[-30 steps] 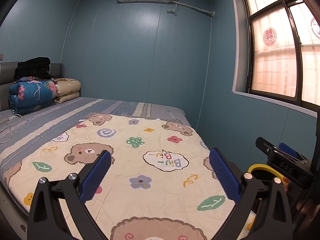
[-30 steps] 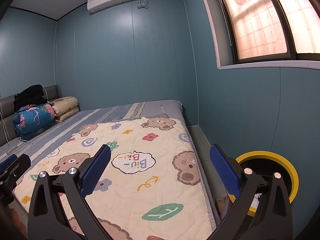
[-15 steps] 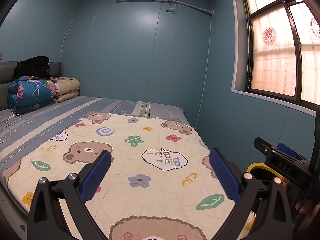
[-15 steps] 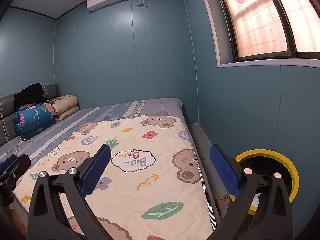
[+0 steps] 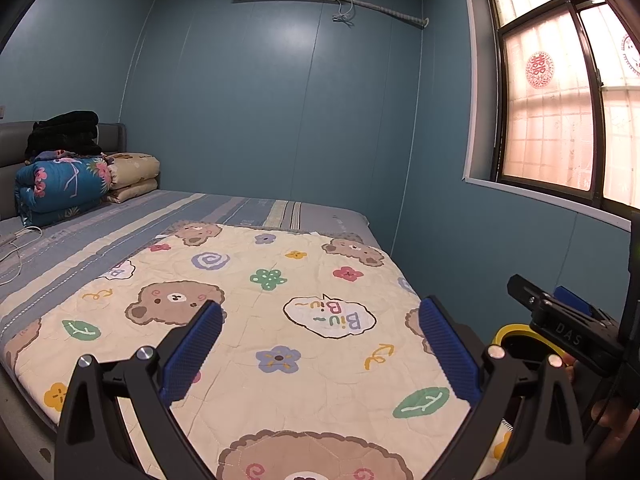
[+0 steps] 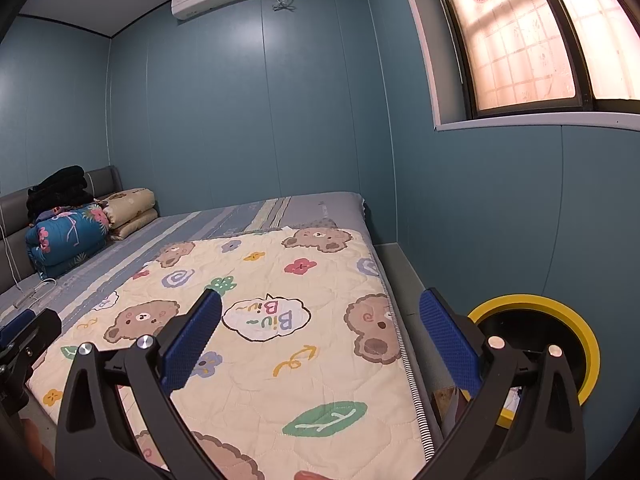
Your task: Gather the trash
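Both views have tilted slightly lower over the last second, the quilt sliding upward. The yellow-rimmed bin (image 6: 536, 312) stands on the floor between bed (image 6: 320, 208) and wall, right of the right claw (image 6: 320, 338), the nearer one. Both claws, left claw (image 5: 320, 338) included, gape wide, empty. No loose trash shows on the quilt (image 6: 280, 360).

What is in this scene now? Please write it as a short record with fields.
place: bedroom with blue walls
bed: quilt with bear print, spread flat
bedding: folded blankets stacked at the headboard
bin: yellow-rimmed bin on the floor beside the bed
left gripper: open, empty, above quilt
right gripper: open, empty
trash on bed: none visible
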A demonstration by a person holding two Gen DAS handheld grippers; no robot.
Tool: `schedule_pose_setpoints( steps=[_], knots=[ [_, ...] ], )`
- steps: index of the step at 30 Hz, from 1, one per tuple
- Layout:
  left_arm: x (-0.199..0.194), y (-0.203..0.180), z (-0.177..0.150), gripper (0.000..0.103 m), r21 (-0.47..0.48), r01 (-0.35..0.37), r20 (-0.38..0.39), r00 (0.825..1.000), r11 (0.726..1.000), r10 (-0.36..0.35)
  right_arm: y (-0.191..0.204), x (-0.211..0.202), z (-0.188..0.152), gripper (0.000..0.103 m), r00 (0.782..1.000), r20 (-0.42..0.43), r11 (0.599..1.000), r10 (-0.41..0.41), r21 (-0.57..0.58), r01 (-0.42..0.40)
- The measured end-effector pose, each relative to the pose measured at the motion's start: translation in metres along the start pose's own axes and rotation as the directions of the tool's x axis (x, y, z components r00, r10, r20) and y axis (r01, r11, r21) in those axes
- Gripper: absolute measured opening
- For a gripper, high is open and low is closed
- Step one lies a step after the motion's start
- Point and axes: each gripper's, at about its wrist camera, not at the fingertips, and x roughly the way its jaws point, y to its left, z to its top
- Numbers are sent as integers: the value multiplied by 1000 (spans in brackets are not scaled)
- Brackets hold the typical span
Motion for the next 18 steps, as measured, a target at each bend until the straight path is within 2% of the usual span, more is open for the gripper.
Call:
schedule_pose_setpoints(
  steps=[9, 18],
  knots=[
    [1, -1, -2, 95, 4, 4, 6, 1000, 1000, -4, -1, 1, -2, 95, 1000, -3, 1000, 0, 0, 0],
    [4, -1, -3, 95, -4, 12, -23, 1000, 1000, -12, -1, 2, -5, 95, 1000, -8, 1000, 0, 1, 0]
  ],
)
